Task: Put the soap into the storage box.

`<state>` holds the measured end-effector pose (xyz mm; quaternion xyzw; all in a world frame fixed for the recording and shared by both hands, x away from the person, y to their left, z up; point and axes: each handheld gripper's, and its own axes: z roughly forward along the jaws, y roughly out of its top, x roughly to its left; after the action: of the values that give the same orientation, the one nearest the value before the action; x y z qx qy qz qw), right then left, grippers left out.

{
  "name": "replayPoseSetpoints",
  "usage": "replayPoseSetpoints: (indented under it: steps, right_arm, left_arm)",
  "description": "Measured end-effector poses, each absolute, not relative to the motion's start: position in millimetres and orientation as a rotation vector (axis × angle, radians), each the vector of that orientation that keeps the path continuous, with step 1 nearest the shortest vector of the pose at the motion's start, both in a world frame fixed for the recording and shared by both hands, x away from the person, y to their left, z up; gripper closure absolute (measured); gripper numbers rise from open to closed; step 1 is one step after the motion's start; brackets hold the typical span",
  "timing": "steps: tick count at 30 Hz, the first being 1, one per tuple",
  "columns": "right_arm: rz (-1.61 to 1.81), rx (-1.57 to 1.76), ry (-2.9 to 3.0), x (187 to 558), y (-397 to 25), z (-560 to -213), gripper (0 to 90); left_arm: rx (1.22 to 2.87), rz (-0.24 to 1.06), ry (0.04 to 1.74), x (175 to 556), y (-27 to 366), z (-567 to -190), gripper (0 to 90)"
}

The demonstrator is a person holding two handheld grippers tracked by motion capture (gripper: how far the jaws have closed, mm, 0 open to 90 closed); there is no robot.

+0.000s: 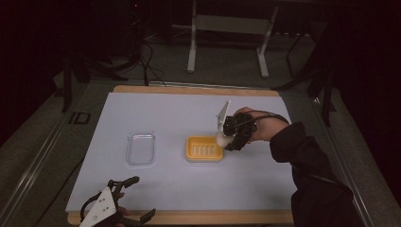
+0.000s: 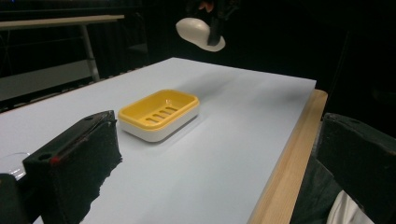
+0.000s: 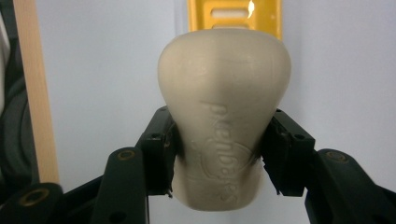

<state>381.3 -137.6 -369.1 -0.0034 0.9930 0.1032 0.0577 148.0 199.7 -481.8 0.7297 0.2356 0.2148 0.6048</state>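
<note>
While the right claw (image 1: 227, 138) pinches the pale soap bar (image 3: 224, 116) by its narrow waist, the bar hangs in the air just above the right edge of the yellow soap dish (image 1: 204, 148), which stands near the middle of the surface (image 1: 179, 113). In the right gripper view both black pads press on the sides of the bar, and most of its rounded body sticks out beyond them.

The main risk, I think, is a slip: the soap is smooth and curved, so the hold is only on a small area, and a quick tilt or a soft squeeze could let it slide out and fall beside the dish. A second risk is a release too far right, so that the bar lands on the rim and tips the light dish over.

The left claw (image 1: 130, 198) rests at the near edge, spread wide and empty. A clear lid (image 1: 140, 148) lies left of the dish, well apart.
</note>
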Motion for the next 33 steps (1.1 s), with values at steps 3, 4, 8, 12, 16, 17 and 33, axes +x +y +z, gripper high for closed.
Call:
replayPoseSetpoints:
  steps: [3,4,8,12,16,17,33]
  right_arm:
    - [0.335,-0.018,3.005,383,-136,-370,49.6]
    - [0.354,-0.024,3.0,383,-135,-370,49.6]
    - [0.427,-0.039,2.991,385,-129,-370,49.6]
    - [0.461,-0.036,2.99,389,-125,-373,49.6]
    - [0.519,-0.054,2.99,393,-122,-377,49.6]
    - [0.53,-0.065,2.982,393,-121,-379,49.6]
    - [0.621,-0.105,2.944,406,-112,-416,49.5]
  left_arm:
    - [1.687,0.495,0.542,148,200,-482,0.1]
    - [1.689,0.493,0.544,148,200,-482,0.1]
    - [1.693,0.488,0.544,149,199,-482,0.1]
    - [1.691,0.489,0.544,149,200,-482,0.1]
    - [1.696,0.488,0.542,149,200,-482,0.1]
    - [1.696,0.489,0.542,149,200,-482,0.1]
    - [1.697,0.489,0.544,149,200,-482,0.1]
